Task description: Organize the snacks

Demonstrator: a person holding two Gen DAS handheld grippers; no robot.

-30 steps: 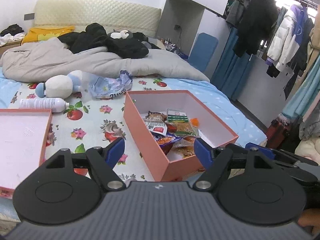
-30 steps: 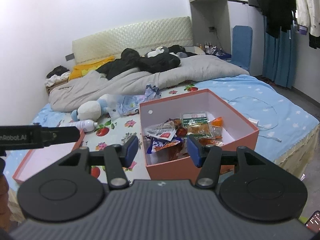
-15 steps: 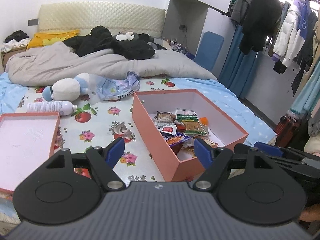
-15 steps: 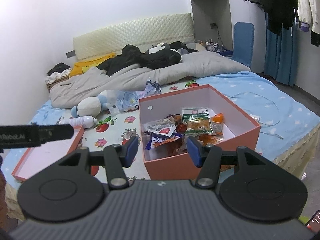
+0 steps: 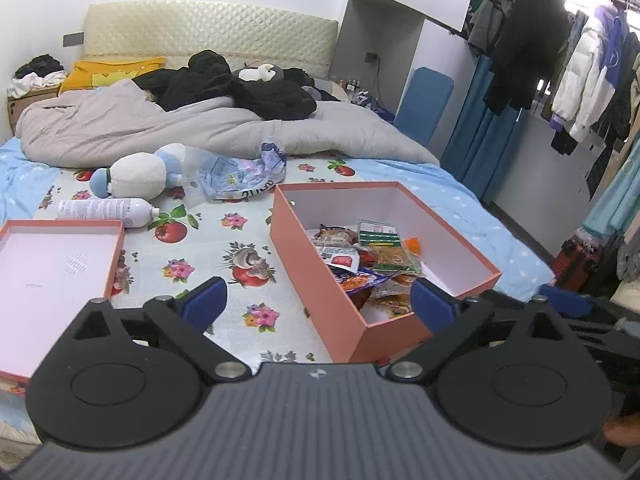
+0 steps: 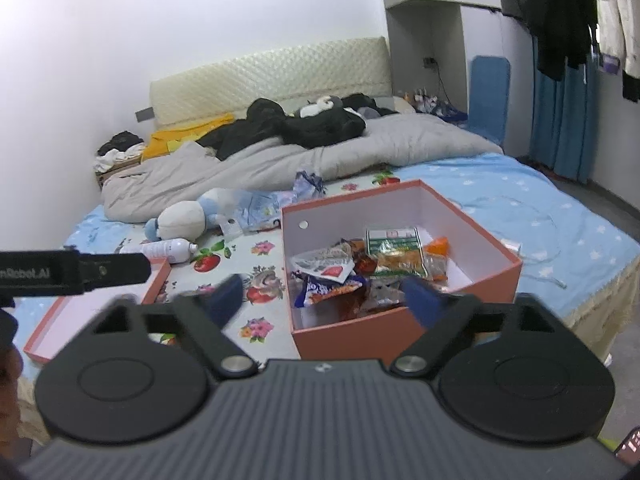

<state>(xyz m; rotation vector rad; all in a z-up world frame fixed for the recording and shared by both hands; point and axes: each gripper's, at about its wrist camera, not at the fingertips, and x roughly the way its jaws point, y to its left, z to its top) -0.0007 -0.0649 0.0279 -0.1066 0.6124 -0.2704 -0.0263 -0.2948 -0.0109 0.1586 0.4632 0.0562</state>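
While both grippers hang short of the bed edge, the snack packets (image 6: 360, 268) lie heaped in the open pink box (image 6: 400, 336) on the floral sheet (image 5: 192, 248). Left gripper (image 5: 318, 302) & right gripper (image 6: 326, 294) have just spread wide, nothing btwn jaws. Packets look light, crinkly, slippery, prob crushable; pinch a flat sealed edge, not the middle.
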